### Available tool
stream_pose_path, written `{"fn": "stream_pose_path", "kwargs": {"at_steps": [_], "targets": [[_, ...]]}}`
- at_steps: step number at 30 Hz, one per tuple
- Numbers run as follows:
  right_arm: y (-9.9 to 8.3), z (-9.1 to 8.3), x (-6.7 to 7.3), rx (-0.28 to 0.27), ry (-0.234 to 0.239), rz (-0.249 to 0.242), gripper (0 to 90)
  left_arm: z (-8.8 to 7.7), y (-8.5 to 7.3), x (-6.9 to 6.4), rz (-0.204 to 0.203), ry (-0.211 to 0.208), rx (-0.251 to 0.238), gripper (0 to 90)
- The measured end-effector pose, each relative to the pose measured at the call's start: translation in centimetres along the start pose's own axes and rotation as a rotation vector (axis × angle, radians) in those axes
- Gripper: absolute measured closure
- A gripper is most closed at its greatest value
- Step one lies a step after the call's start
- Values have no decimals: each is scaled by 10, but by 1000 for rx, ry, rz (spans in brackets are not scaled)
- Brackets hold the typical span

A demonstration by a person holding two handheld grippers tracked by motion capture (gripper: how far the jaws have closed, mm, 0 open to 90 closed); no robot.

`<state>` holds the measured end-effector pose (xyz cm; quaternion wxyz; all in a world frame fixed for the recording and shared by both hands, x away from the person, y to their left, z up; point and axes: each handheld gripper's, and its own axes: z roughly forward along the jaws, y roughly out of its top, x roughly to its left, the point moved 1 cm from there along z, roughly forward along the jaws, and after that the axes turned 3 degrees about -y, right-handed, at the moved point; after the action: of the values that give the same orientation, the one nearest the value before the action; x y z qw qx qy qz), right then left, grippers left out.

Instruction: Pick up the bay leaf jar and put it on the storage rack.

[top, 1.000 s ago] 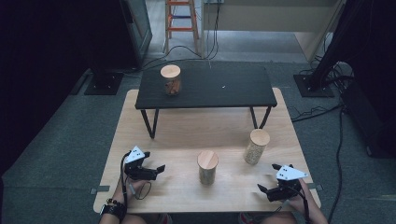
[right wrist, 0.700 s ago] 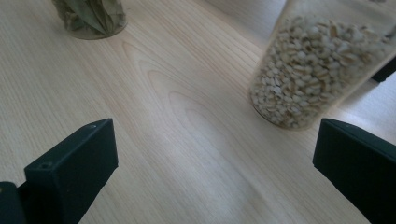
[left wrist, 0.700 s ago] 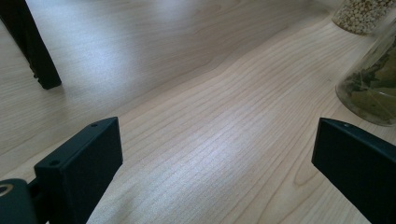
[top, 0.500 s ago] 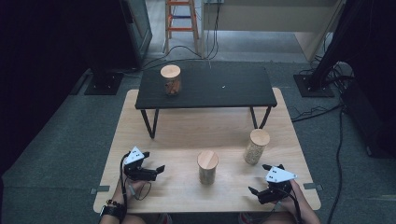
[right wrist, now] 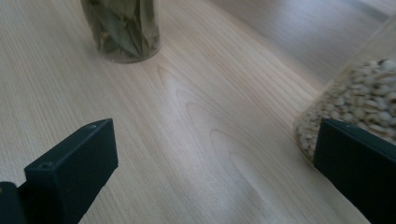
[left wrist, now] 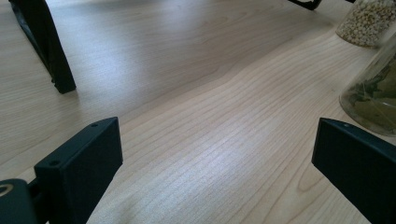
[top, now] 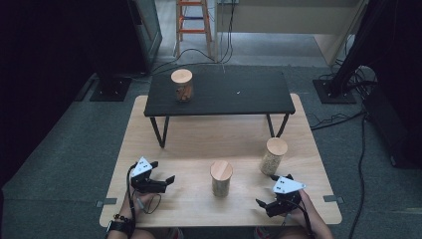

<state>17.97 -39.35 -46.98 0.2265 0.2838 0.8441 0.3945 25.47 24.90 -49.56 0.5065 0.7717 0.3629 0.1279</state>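
Note:
Three cork-lidded glass jars are in sight. A jar of dried leaves (top: 221,178) stands mid-front on the wooden table (top: 199,144). To its right stands a jar of pale grains (top: 273,155), and a third jar (top: 181,84) sits on the small black table (top: 234,94). My left gripper (top: 168,180) rests at front left, open and holding nothing, pointing right toward the leaf jar (left wrist: 373,93). My right gripper (top: 262,204) is at front right, open and holding nothing. The leaf jar (right wrist: 123,28) lies ahead of it, and the grain jar (right wrist: 355,102) is close by its right jaw.
The black table's leg (left wrist: 46,46) stands ahead-left of the left gripper. Bare wood (right wrist: 201,116) lies between the right gripper's jaws. The grain jar (left wrist: 369,21) shows far off. Cables, a ladder (top: 191,20) and stands ring the table on the grey floor.
My right gripper has shifted left along the front edge and turned toward the table's middle. The left gripper and all three jars stayed put.

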Motion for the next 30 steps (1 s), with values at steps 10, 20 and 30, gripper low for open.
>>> {"fn": "stream_pose_path", "kwargs": {"at_steps": [10, 20, 30], "targets": [[2, 1, 1, -20, 12, 9, 0, 0, 1, 2, -2, -8, 4, 19], [9, 5, 3, -16, 19, -14, 0, 0, 1, 0, 0, 1, 8, 19], [15, 9, 6, -35, 26, -19, 0, 1, 1, 0, 8, -2, 10, 19]]}}
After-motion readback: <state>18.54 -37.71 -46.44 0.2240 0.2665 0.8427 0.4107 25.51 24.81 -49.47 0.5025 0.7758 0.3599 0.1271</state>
